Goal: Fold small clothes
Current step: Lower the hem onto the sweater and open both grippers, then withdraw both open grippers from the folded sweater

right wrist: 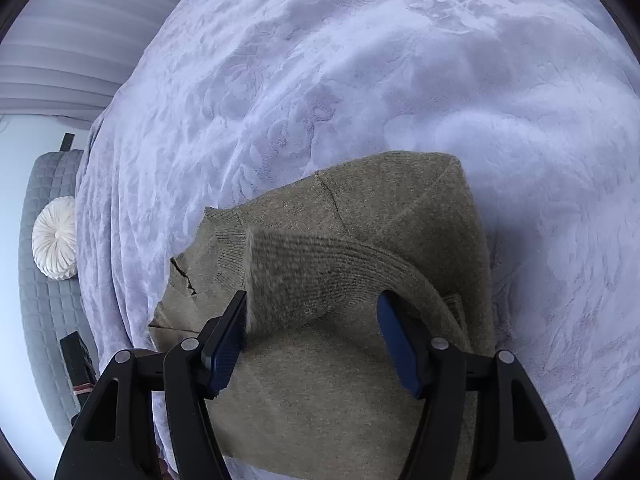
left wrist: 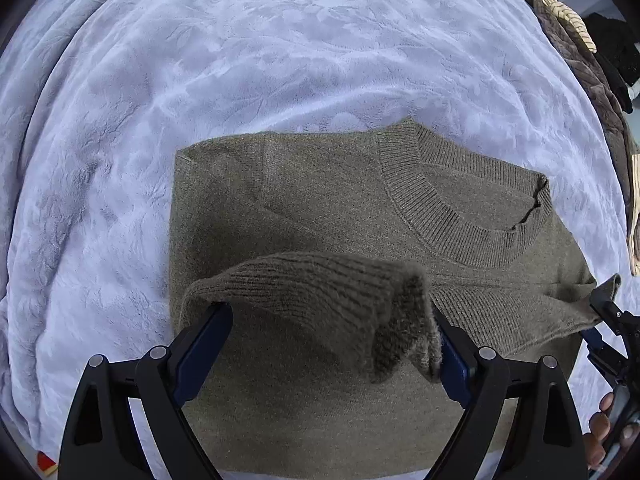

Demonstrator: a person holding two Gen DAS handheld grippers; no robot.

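Sweater (left wrist: 320, 200), olive knit, lying flat on a lavender blanket (left wrist: 200, 60) over the bed, neckline (left wrist: 460, 200) toward the far right in the left wrist view, near the middle of the bed so both sides can be reached. Sleeve cuff (left wrist: 320, 300), ribbed, brought across the chest, apparently to narrow the garment for folding. Left gripper (left wrist: 332, 344), pointing down, jaws spread wide either side of the cuff (cloth brushes the pads, nothing pinched). Right gripper (right wrist: 312, 344), jaws parted around a cuff (right wrist: 312, 276), likewise released. Spare clothes (left wrist: 568, 40) heaped at the far right edge, likely awaiting their turn.
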